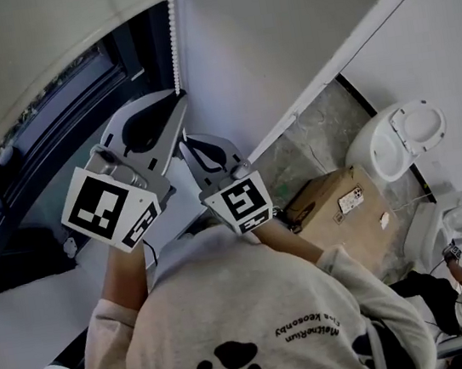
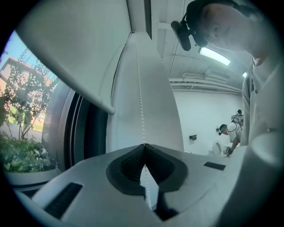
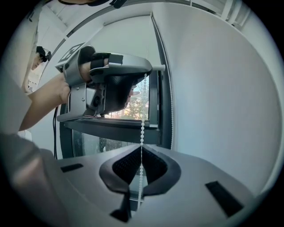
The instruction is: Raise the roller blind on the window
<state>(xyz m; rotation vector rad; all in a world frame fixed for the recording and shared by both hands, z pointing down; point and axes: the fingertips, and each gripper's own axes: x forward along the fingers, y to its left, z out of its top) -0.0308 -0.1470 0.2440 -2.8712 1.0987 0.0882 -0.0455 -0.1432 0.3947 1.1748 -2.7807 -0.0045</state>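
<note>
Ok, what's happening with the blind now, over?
Left tool shut on bead chain. Right tool shut on it lower down. Roller blind partly raised. Nothing blocking chain.

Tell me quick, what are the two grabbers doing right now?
Left gripper: closed, pinching the bead chain.
Right gripper: closed on the same bead chain, lower down.
</note>
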